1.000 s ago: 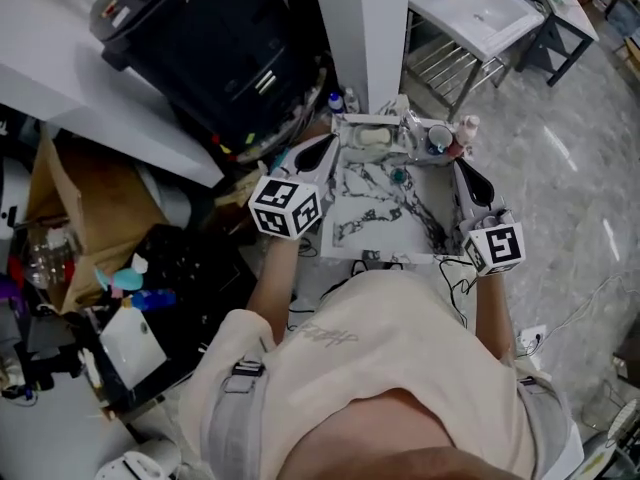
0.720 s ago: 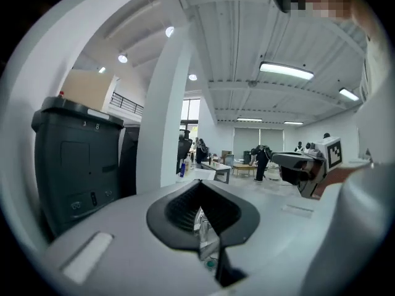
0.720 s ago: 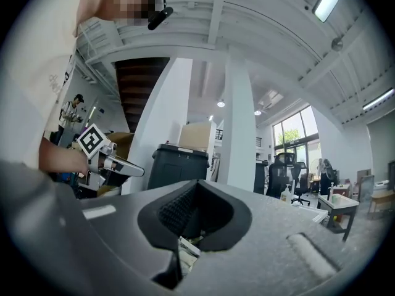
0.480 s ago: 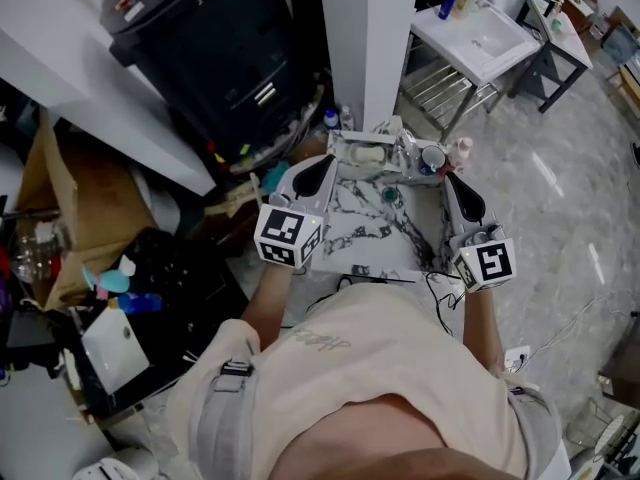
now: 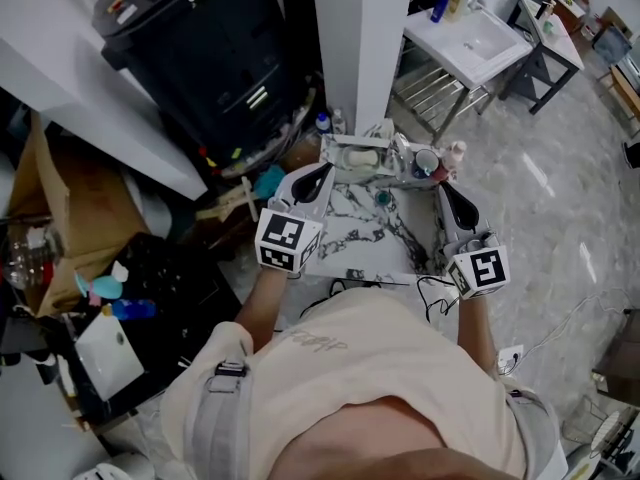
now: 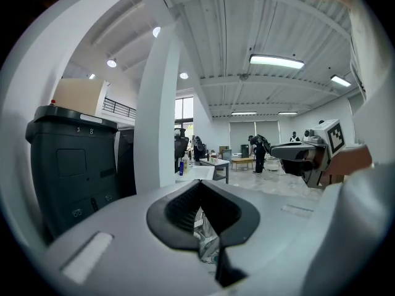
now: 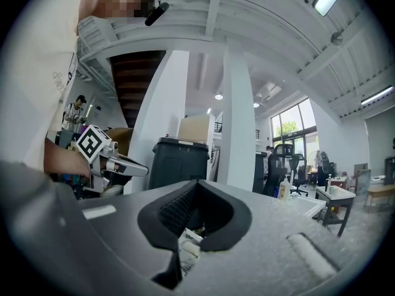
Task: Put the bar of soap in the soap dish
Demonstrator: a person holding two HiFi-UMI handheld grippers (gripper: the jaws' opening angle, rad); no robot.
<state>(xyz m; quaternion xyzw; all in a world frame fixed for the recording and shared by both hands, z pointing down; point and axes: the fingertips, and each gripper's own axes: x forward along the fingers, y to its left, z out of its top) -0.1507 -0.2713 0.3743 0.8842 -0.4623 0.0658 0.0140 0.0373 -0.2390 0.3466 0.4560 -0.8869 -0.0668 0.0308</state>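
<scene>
A pale bar of soap [image 5: 363, 158] lies in a white rectangular soap dish [image 5: 340, 152] at the far edge of a small marble-patterned top [image 5: 365, 236]. My left gripper [image 5: 320, 171] hovers over the top's left edge, just short of the dish, with its jaws shut on nothing. My right gripper [image 5: 443, 188] hangs over the right edge, its jaws together and empty. In the left gripper view the shut left gripper [image 6: 202, 211] points level, and the right gripper [image 6: 301, 156] shows at the right. In the right gripper view the right gripper [image 7: 192, 217] points level too.
A cup [image 5: 425, 161] and a small bottle [image 5: 457, 151] stand right of the dish. A cable [image 5: 432, 268] lies on the top's near edge. A black bin [image 5: 210, 48] and a white pillar [image 5: 360, 38] rise behind. A white sink stand [image 5: 480, 28] is at back right, a cardboard box [image 5: 70, 198] at left.
The head view has drifted, so the marble top sits a little lower and further left in it. The left gripper has rolled slightly. Both grippers keep their places over the top.
</scene>
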